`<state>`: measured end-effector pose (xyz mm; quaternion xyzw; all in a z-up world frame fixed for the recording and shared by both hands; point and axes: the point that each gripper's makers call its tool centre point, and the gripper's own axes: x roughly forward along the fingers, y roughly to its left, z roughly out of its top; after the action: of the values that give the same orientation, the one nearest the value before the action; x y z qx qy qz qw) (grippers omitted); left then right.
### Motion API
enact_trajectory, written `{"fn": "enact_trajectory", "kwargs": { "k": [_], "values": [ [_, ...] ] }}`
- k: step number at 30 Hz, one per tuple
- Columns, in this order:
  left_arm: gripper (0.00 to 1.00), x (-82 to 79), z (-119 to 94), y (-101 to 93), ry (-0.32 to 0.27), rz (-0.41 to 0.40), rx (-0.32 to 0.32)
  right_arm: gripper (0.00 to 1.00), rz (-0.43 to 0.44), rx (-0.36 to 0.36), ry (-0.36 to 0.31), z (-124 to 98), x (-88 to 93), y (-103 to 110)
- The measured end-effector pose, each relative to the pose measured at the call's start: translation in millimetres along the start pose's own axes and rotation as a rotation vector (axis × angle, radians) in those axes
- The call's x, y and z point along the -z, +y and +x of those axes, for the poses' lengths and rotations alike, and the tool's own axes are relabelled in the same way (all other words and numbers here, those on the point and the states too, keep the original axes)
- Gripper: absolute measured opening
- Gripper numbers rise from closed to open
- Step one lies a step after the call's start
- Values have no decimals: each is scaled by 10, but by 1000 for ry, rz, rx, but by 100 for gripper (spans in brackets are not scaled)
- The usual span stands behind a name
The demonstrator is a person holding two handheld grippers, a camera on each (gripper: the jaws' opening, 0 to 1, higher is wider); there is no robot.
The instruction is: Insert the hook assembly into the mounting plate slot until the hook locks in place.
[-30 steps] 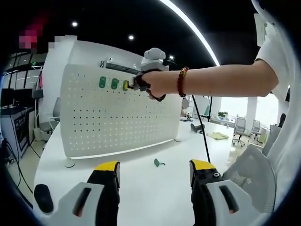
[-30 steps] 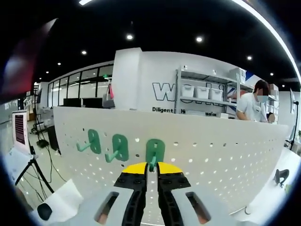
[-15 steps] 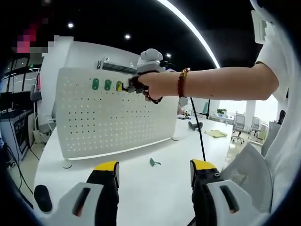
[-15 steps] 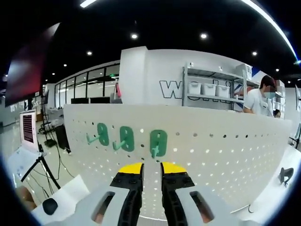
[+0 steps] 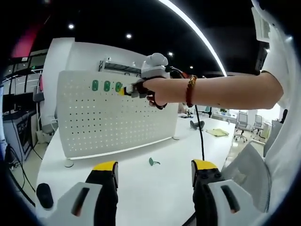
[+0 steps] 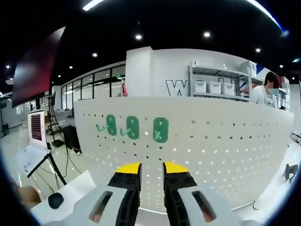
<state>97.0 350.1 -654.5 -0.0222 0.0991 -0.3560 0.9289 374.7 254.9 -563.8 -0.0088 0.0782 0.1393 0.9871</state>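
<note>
A white pegboard (image 5: 117,120) stands upright on the white table (image 5: 141,188). Three green hooks hang in its top row: the left hook (image 6: 111,125), the middle hook (image 6: 132,127) and the right hook (image 6: 160,130). My right gripper (image 6: 152,168) is open and empty, a short way back from the right hook. In the left gripper view a hand holds that right gripper (image 5: 123,90) up near the hooks (image 5: 107,85). A loose green hook (image 5: 151,161) lies on the table in front of the board. My left gripper (image 5: 154,169) hangs open over the table with nothing in it.
A black rounded object (image 5: 43,195) lies near the table's left edge. A dark object (image 5: 196,125) sits on the table right of the board, and a black cable (image 5: 201,136) hangs from the raised arm. A shelf of bins (image 6: 216,87) and a person (image 6: 261,94) stand behind the board.
The right gripper opened off the right hook, left it hanging on the board, and drew back. The left gripper has barely moved.
</note>
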Motion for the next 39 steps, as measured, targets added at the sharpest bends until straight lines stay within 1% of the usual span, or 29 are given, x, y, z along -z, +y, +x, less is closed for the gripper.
{"fn": "enact_trajectory", "kwargs": {
  "k": [3, 6, 10, 13, 18, 22, 30, 33, 37, 39],
  "values": [
    [65, 1, 14, -54, 7, 4, 2, 18, 2, -9, 1, -58, 28, -28],
    [65, 1, 33, -144, 15, 11, 17, 18, 10, -25, 3, -132, 69, -34],
    [65, -10, 60, -218, 26, 24, 28, 18, 26, -39, 4, -156, 132, -68],
    [65, -22, 66, -260, 33, 35, 38, 18, 26, -38, 7, -222, 199, -83],
    [64, -34, 79, -288, 37, 39, 38, 19, 34, -58, 18, -304, 304, -141],
    [64, -53, 111, -343, 36, 52, 46, 19, 34, -60, 17, -398, 361, -181],
    [64, -92, 186, -466, 44, 64, 67, 20, 24, -97, 20, -609, 491, -253],
    [64, -88, 215, -537, 47, 65, 80, 22, 2, -91, 20, -698, 540, -291],
    [64, -75, 275, -627, 58, 68, 99, 22, 19, -98, 27, -810, 639, -361],
    [64, -89, 296, -673, 56, 73, 111, 22, 13, -95, 32, -871, 691, -395]
  ]
}}
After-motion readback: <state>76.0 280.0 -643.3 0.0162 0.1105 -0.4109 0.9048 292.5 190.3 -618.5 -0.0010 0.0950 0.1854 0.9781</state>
